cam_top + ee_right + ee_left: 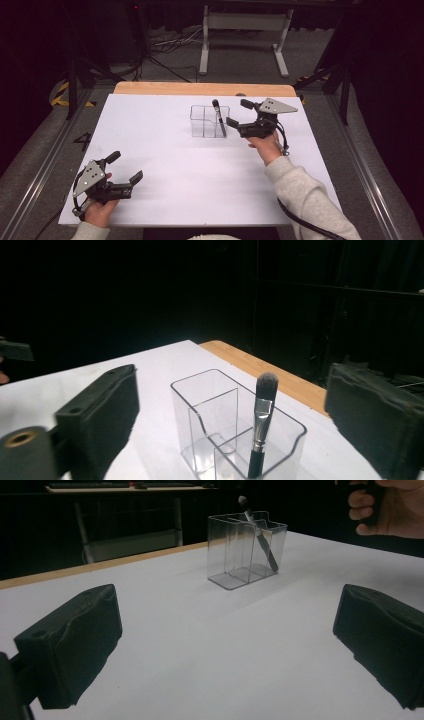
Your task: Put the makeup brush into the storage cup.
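A clear plastic organizer (pixel 209 121) with several compartments stands on the white table (pixel 190 175), right of centre toward the far edge. A black-handled makeup brush (pixel 218 116) leans in its right compartment, bristles up. My right gripper (pixel 239 113) hovers just right of the organizer, open, with nothing between its pads. In the right gripper view the brush (pixel 260 425) and organizer (pixel 200 405) sit below and ahead, between the wide jaws of the right gripper (pixel 235 405). My left gripper (pixel 125 166) rests at the near left corner, open and empty. Its own view shows the organizer (pixel 235 550) far ahead.
The table's far side ends in a wooden strip (pixel 200 88). Beyond it on the floor are a white metal stand (pixel 240 30) and loose cables (pixel 170 45). The person's right hand (pixel 390 507) shows at the top right of the left gripper view.
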`<action>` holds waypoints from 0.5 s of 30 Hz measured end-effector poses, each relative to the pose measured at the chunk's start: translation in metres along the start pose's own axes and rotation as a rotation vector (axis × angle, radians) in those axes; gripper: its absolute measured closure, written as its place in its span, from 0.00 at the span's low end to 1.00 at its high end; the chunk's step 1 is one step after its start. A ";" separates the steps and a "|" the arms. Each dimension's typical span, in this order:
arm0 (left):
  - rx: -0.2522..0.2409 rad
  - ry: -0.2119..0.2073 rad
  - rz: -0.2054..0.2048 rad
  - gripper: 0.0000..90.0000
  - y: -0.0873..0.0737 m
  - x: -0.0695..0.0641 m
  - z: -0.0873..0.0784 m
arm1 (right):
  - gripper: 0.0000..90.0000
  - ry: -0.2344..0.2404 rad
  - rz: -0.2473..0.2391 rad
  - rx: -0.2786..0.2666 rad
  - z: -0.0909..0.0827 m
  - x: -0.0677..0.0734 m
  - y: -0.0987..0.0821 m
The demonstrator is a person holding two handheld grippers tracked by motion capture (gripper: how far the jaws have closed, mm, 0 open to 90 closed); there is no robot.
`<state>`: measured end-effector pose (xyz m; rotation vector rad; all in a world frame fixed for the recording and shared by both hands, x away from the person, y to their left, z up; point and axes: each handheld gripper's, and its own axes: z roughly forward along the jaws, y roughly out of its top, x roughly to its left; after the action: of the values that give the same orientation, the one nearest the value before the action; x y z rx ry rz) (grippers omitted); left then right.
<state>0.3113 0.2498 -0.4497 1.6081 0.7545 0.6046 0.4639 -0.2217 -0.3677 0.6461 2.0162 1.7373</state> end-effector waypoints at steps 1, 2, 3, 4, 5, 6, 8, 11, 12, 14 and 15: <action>0.000 -0.001 0.000 0.00 0.000 0.000 0.000 | 0.05 -0.007 -0.001 -0.010 -0.006 0.000 0.001; -0.002 -0.001 -0.003 0.00 0.000 0.000 0.000 | 0.04 -0.012 -0.001 -0.016 -0.013 0.000 0.002; -0.003 -0.002 -0.001 0.00 0.000 0.000 0.000 | 0.03 -0.012 0.000 -0.018 -0.020 -0.001 0.003; 0.000 -0.003 0.002 0.00 0.000 0.000 0.000 | 0.02 -0.016 0.000 -0.023 -0.026 -0.002 0.004; 0.000 -0.004 0.005 0.00 0.001 0.000 0.000 | 0.02 -0.019 0.001 -0.026 -0.032 -0.002 0.004; 0.000 -0.004 0.003 0.00 0.001 0.000 0.000 | 0.02 -0.022 -0.003 -0.025 -0.038 -0.003 0.004; 0.000 -0.004 0.003 0.00 0.001 -0.001 0.000 | 0.02 -0.032 -0.009 -0.018 -0.051 -0.004 0.004; -0.003 -0.003 0.004 0.00 0.001 -0.001 0.001 | 0.02 -0.038 -0.014 -0.015 -0.061 -0.005 0.004; -0.003 -0.004 0.001 0.00 0.001 -0.001 0.001 | 0.01 -0.043 -0.019 -0.013 -0.067 -0.005 0.004; 0.001 -0.005 0.006 0.00 0.001 -0.001 0.001 | 0.01 -0.055 -0.036 -0.007 -0.080 -0.005 0.003; 0.001 -0.005 0.006 0.00 0.001 -0.001 0.001 | 0.01 -0.057 -0.036 -0.010 -0.082 -0.005 0.003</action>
<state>0.3114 0.2479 -0.4489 1.6125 0.7463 0.6047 0.4207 -0.2897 -0.3530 0.6444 1.9675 1.6883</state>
